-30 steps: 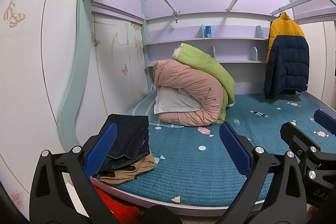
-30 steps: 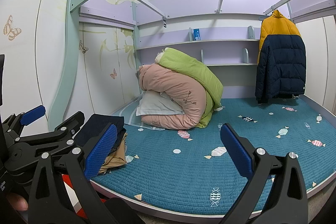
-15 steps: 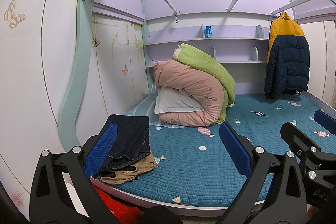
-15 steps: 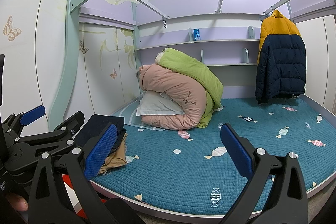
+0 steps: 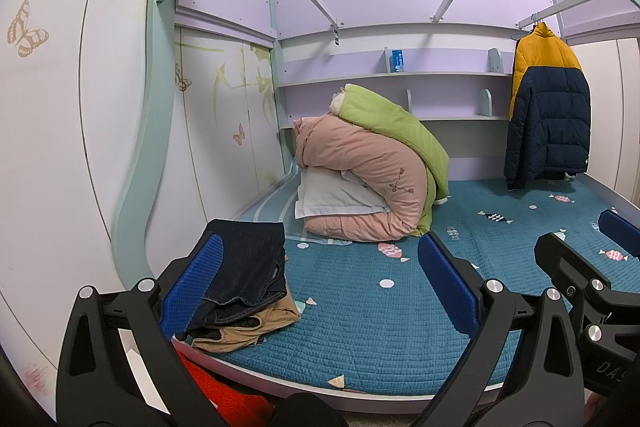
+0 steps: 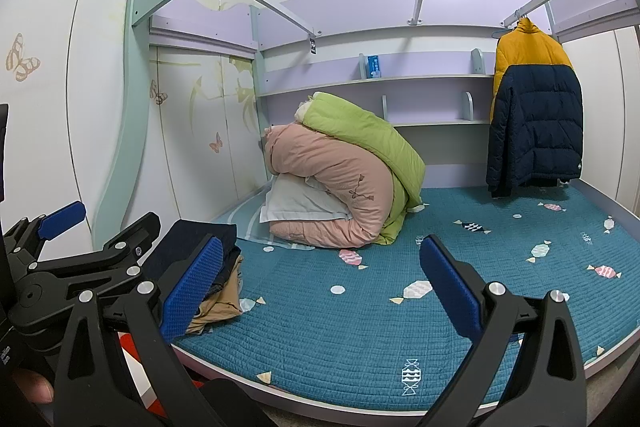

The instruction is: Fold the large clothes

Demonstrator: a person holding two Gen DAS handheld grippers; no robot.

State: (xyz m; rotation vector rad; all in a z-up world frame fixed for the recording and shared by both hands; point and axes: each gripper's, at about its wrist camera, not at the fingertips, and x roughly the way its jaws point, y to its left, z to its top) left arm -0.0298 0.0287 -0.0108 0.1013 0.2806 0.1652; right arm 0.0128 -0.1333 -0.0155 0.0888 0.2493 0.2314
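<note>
A folded pile of dark denim jeans [image 5: 244, 267] on tan trousers [image 5: 256, 327] lies at the front left corner of the bed; it also shows in the right wrist view [image 6: 216, 259]. A yellow and navy puffer jacket [image 5: 548, 107] hangs from a rail at the back right, also in the right wrist view [image 6: 534, 115]. My left gripper [image 5: 316, 291] is open and empty, in front of the bed's edge beside the pile. My right gripper [image 6: 320, 287] is open and empty, to the right of the left one.
A teal quilted mattress [image 5: 400, 307] covers the bed. Rolled pink and green duvets [image 5: 372, 179] with a white pillow lie at the back left. Shelves [image 5: 400, 73] line the back wall. A mint bed frame [image 5: 160, 27] arches overhead. Something red [image 5: 228, 391] lies below the bed's edge.
</note>
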